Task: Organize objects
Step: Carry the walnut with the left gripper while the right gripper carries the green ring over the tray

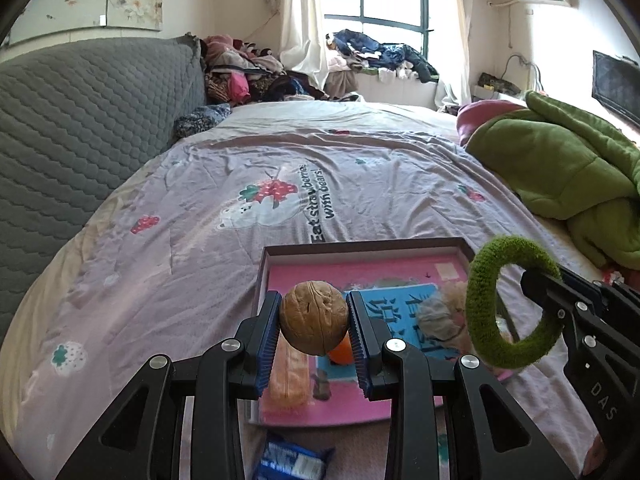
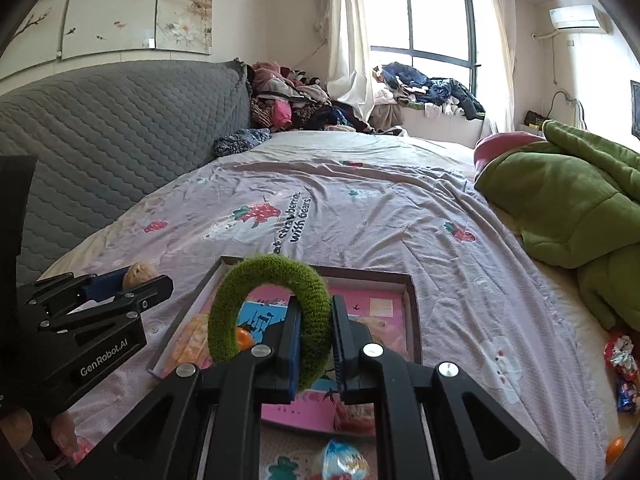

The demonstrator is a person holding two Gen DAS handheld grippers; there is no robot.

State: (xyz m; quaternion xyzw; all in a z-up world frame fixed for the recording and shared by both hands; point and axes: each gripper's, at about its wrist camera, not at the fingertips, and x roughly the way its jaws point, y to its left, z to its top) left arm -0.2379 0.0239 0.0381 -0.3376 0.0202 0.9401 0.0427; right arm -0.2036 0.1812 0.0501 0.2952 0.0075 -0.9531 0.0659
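Note:
My left gripper (image 1: 313, 320) is shut on a brown walnut (image 1: 313, 319), held just above the near left part of a shallow box (image 1: 360, 245) with a pink and blue picture floor. My right gripper (image 2: 316, 334) is shut on a fuzzy green hair ring (image 2: 272, 280), which stands upright over the same box (image 2: 412, 312). In the left wrist view the ring (image 1: 480, 320) and right gripper (image 1: 538, 280) show at the right. In the right wrist view the left gripper (image 2: 132, 280) with the walnut (image 2: 138, 274) shows at the left. An orange ball (image 1: 342, 354) and a pale fluffy thing (image 1: 444, 316) lie in the box.
The box rests on a lilac strawberry-print bedspread (image 1: 240, 168). A grey quilted headboard (image 1: 80, 120) stands left, a green blanket (image 1: 560, 168) lies right. A blue snack packet (image 1: 292, 460) lies near the front edge. Wrapped sweets (image 2: 622, 360) and a small orange ball (image 2: 616, 448) lie at the right.

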